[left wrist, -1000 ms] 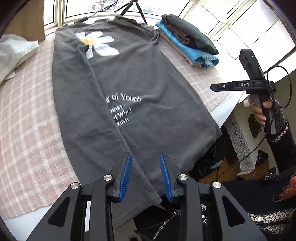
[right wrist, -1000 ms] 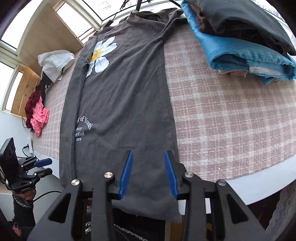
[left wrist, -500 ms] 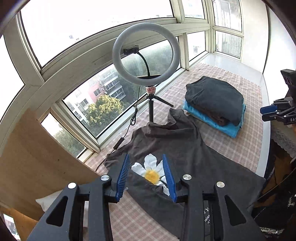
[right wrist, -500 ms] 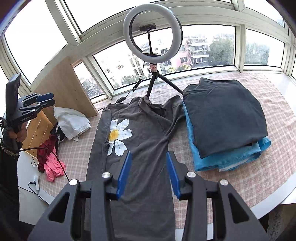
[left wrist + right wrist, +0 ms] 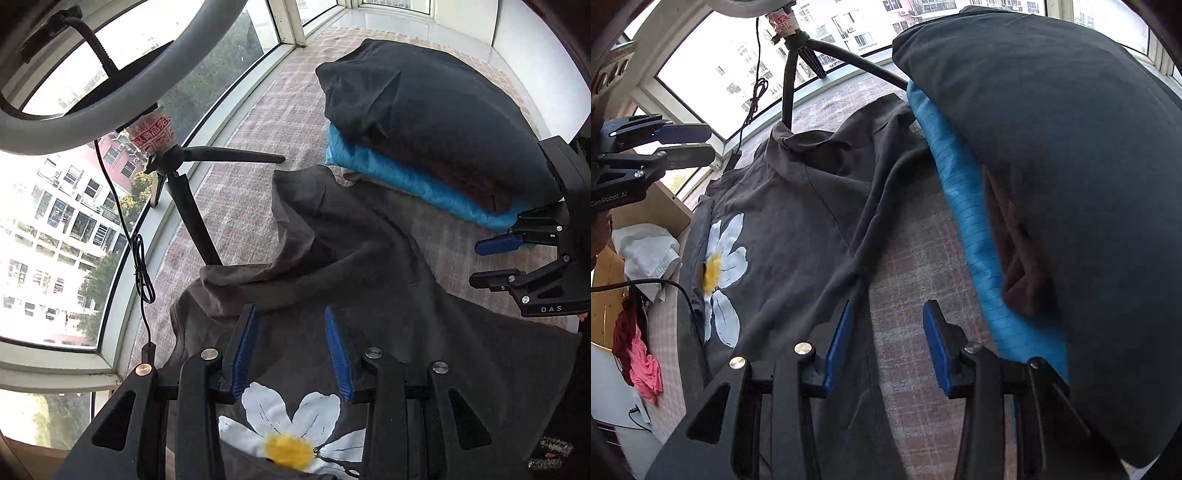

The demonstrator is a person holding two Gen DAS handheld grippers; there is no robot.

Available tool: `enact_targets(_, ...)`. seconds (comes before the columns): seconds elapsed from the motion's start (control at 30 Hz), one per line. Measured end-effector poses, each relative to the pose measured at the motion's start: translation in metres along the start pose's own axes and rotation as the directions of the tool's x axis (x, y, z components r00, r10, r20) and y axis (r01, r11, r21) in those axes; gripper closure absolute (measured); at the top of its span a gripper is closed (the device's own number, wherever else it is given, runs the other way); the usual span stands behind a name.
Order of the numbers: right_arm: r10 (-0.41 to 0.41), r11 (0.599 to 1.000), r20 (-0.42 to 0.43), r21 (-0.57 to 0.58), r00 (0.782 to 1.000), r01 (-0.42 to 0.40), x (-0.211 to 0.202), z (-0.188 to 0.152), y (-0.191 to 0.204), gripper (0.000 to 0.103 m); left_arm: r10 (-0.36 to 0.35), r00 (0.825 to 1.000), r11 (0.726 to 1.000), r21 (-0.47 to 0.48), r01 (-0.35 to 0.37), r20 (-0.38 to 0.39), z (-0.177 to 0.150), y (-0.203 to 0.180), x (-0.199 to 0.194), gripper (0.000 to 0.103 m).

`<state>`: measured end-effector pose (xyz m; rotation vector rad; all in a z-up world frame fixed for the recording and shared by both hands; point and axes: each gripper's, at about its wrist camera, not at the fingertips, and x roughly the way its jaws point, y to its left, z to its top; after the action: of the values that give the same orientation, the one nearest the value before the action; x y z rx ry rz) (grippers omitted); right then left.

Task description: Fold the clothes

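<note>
A dark grey T-shirt (image 5: 369,258) with a white daisy print lies lengthwise on the checked table cover, its collar end bunched against a tripod leg. My left gripper (image 5: 291,332) hovers open just above the daisy, near the collar, with nothing between its pads. In the right wrist view the T-shirt (image 5: 798,229) fills the left half. My right gripper (image 5: 886,325) stands open over the shirt's right edge and the bare checked cover (image 5: 923,266), holding nothing. Each gripper shows in the other's view: the right gripper (image 5: 480,263) at the right, the left gripper (image 5: 708,143) at the upper left.
A stack of folded clothes (image 5: 1052,166), dark on top with brown and blue below, sits close to the right of the shirt. A ring-light tripod (image 5: 192,214) with a hanging cable (image 5: 142,266) stands by the window. A white cloth (image 5: 646,251) and pink garments (image 5: 639,354) lie at the left.
Both grippers have left the shirt's hem end, swung up and across, and come down close over the collar end. Both jaws still stand apart and hold nothing.
</note>
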<state>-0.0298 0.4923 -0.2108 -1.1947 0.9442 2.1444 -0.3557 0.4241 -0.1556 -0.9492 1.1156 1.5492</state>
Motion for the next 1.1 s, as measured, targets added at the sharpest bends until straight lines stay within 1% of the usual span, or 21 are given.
enact_targets(0.13, 0.021, 1.000, 0.001, 0.007, 1.000, -0.021, 0.014, 0.013, -0.003, 0.064, -0.032, 0.999, 0.996, 0.079, 0.035, -0.035, 0.023, 0.004, 0.038, 0.068)
enact_targets(0.23, 0.028, 1.000, -0.001, 0.006, 1.000, -0.028, 0.020, 0.017, -0.003, 0.064, -0.058, 0.996, 0.986, 0.153, 0.067, -0.063, 0.027, -0.005, 0.055, 0.067)
enact_targets(0.3, 0.027, 1.000, 0.000, 0.004, 1.000, -0.027, 0.021, 0.017, -0.003, 0.064, -0.056, 0.995, 0.984, 0.163, 0.070, -0.085, 0.028, -0.006, 0.067, 0.067)
enact_targets(0.33, 0.026, 1.000, 0.001, 0.003, 1.000, -0.026, 0.022, 0.017, -0.003, 0.064, -0.058, 0.993, 0.986, 0.149, 0.073, -0.103, 0.029, -0.003, 0.072, 0.076)
enact_targets(0.37, 0.022, 1.000, 0.003, -0.002, 1.000, -0.022, 0.022, 0.017, -0.002, 0.064, -0.059, 0.992, 0.989, 0.130, 0.074, -0.112, 0.030, -0.001, 0.075, 0.097)
enact_targets(0.4, 0.015, 1.000, 0.005, -0.008, 1.000, -0.015, 0.021, 0.016, -0.002, 0.064, -0.061, 0.991, 0.991, 0.110, 0.074, -0.121, 0.031, 0.002, 0.078, 0.101)
enact_targets(0.43, 0.010, 1.000, 0.009, -0.012, 1.000, -0.010, 0.020, 0.015, -0.002, 0.064, -0.056, 0.992, 0.993, 0.093, 0.067, -0.109, 0.031, 0.006, 0.076, 0.101)
enact_targets(0.5, 0.007, 1.000, 0.016, -0.011, 1.000, -0.007, 0.018, 0.014, -0.002, 0.064, -0.056, 0.997, 0.997, 0.057, 0.059, -0.053, 0.032, 0.013, 0.062, 0.101)
enact_targets(0.57, 0.005, 1.000, 0.025, 0.000, 1.000, -0.005, 0.016, 0.013, -0.003, 0.064, -0.040, 0.999, 0.999, 0.036, 0.040, 0.002, 0.031, 0.022, 0.047, 0.101)
enact_targets(0.6, 0.002, 1.000, 0.031, 0.008, 1.000, -0.003, 0.016, 0.013, -0.003, 0.064, -0.027, 1.000, 0.999, 0.030, 0.027, 0.014, 0.031, 0.026, 0.042, 0.101)
enact_targets(0.73, -0.030, 0.999, 0.061, 0.044, 0.998, 0.027, 0.021, 0.016, 0.000, 0.063, 0.010, 1.000, 1.000, 0.021, -0.010, 0.001, 0.029, 0.033, 0.040, 0.101)
enact_targets(0.77, -0.027, 0.998, 0.070, 0.052, 0.997, 0.023, 0.024, 0.018, 0.001, 0.060, 0.012, 1.000, 1.000, 0.025, -0.012, -0.002, 0.029, 0.034, 0.042, 0.101)
enact_targets(0.8, -0.029, 0.998, 0.080, 0.057, 0.996, 0.024, 0.025, 0.019, 0.002, 0.059, 0.013, 1.000, 1.000, 0.028, -0.013, -0.005, 0.029, 0.034, 0.043, 0.101)
enact_targets(0.93, -0.040, 0.995, 0.134, 0.095, 0.990, 0.027, 0.028, 0.018, 0.004, 0.058, 0.021, 1.000, 0.999, 0.048, -0.021, -0.002, 0.030, 0.030, 0.046, 0.101)
enact_targets(1.03, -0.093, 0.994, 0.174, 0.080, 0.980, 0.080, 0.029, 0.014, 0.013, 0.058, 0.037, 0.999, 0.997, 0.063, -0.036, -0.013, 0.028, 0.030, 0.050, 0.101)
enact_targets(1.1, -0.084, 0.994, 0.190, 0.085, 0.978, 0.069, 0.027, 0.012, 0.016, 0.058, 0.032, 0.999, 0.997, 0.071, -0.030, -0.027, 0.023, 0.029, 0.052, 0.101)
